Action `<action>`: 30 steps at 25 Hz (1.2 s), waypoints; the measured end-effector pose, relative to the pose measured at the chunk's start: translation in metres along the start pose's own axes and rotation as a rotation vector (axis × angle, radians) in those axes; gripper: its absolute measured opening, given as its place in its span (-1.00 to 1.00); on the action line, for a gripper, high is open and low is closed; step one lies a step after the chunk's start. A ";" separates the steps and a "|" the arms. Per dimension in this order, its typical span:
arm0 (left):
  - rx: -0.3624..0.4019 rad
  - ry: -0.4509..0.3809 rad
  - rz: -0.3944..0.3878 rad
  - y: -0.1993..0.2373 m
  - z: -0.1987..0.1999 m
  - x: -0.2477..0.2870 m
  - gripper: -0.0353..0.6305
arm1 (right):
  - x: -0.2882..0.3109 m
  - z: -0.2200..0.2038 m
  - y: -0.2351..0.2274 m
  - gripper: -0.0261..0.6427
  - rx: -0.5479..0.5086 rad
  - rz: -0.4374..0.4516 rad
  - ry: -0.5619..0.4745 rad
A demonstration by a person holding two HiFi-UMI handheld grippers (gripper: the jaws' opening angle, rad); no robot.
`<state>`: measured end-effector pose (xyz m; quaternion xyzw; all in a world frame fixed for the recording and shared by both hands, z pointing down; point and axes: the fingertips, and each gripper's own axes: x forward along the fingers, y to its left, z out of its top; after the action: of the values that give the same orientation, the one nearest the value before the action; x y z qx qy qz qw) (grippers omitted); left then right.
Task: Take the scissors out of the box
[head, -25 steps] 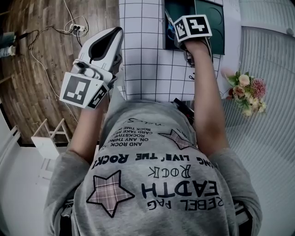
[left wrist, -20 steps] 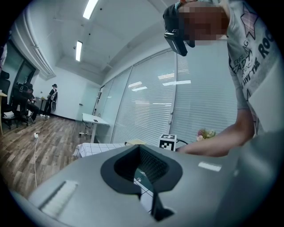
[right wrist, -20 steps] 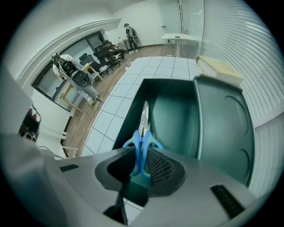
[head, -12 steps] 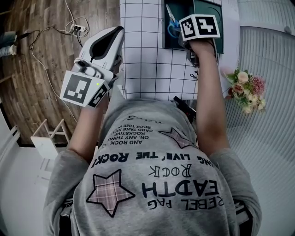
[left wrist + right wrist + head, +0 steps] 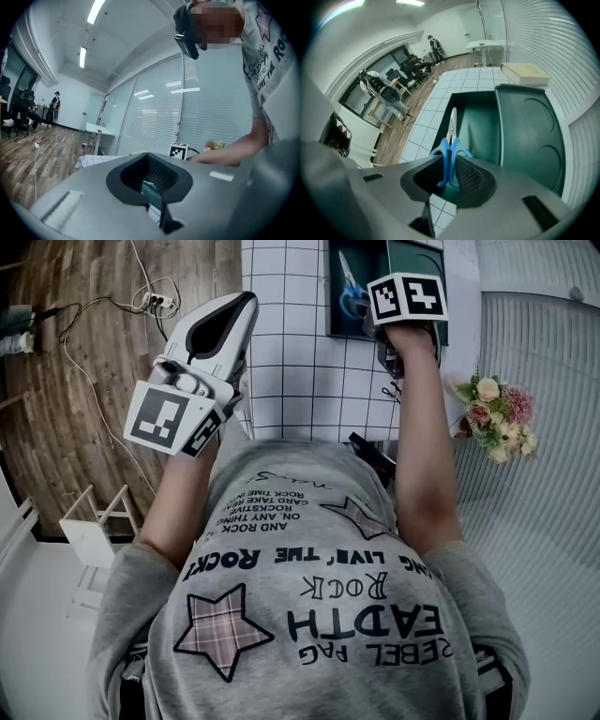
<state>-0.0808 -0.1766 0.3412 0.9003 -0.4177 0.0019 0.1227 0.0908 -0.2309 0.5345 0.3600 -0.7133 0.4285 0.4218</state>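
Observation:
Blue-handled scissors (image 5: 450, 161) are pinched at the handles by my right gripper (image 5: 449, 180). Their blades (image 5: 453, 123) point away over the open dark green box (image 5: 480, 124), whose lid (image 5: 532, 136) lies flat beside it on the right. In the head view the scissors (image 5: 348, 285) show over the box (image 5: 354, 320), just left of the right gripper's marker cube (image 5: 408, 298). My left gripper (image 5: 239, 307) hovers over the left edge of the checked tablecloth (image 5: 300, 362). Its jaws (image 5: 157, 199) stand a narrow slit apart with nothing between them.
A flower bouquet (image 5: 495, 413) lies right of the table. A flat cream box (image 5: 525, 72) sits at the table's far end. A black object (image 5: 373, 454) rests near the table's front edge. Cables (image 5: 94, 315) run over the wooden floor on the left, near a white rack (image 5: 94, 526).
My right gripper has risen a little with the scissors in it, and the scissors now show left of the marker cube in the head view. The left gripper has stayed put.

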 end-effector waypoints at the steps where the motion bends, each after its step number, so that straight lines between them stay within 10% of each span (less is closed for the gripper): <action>1: 0.003 -0.003 -0.005 -0.006 -0.001 -0.004 -0.92 | -0.001 -0.007 0.002 -0.64 0.005 0.001 -0.004; 7: 0.018 -0.016 -0.028 -0.049 -0.009 -0.047 -0.92 | -0.014 -0.062 0.018 -0.64 0.036 0.001 -0.039; 30: 0.049 -0.050 -0.017 -0.046 0.016 -0.040 -0.92 | -0.063 -0.010 0.027 -0.64 0.098 0.141 -0.363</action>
<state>-0.0741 -0.1212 0.3115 0.9062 -0.4129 -0.0113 0.0902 0.0942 -0.2022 0.4716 0.4006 -0.7793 0.4194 0.2374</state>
